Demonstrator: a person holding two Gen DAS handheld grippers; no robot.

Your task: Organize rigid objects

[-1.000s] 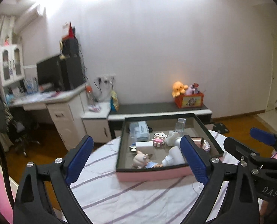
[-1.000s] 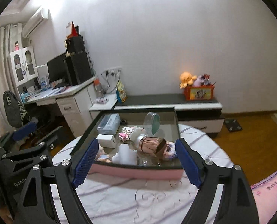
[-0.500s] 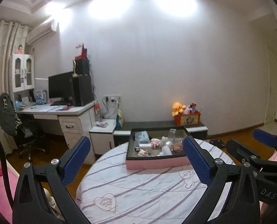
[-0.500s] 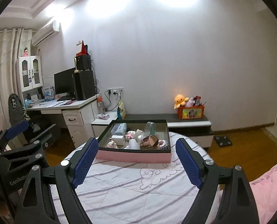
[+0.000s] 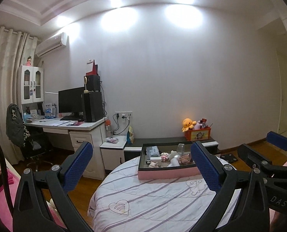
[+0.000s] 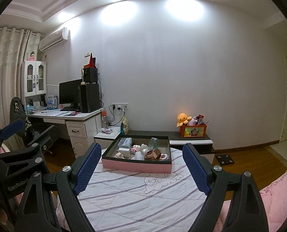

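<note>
The tray (image 6: 136, 166) sits at the far edge of the round table (image 6: 135, 197), well apart from both grippers, with striped cloth between. Its long axis runs across both views, the pink front wall facing the fingers. Inside lie the small rigid things, jumbled together: a copper cup (image 6: 153, 154) on its side, a clear cup (image 6: 153, 143), a white box (image 6: 124, 151), small figures.

The left gripper (image 5: 141, 167) stands wide, its jaws having just been opening, nothing between them. The right gripper (image 6: 141, 169) is also spread and empty.

The tray lies straight ahead of the right gripper; in the left view it sits right of centre, so the right hand seems somewhat better lined up on it. Either must travel forward over the cloth.
</note>
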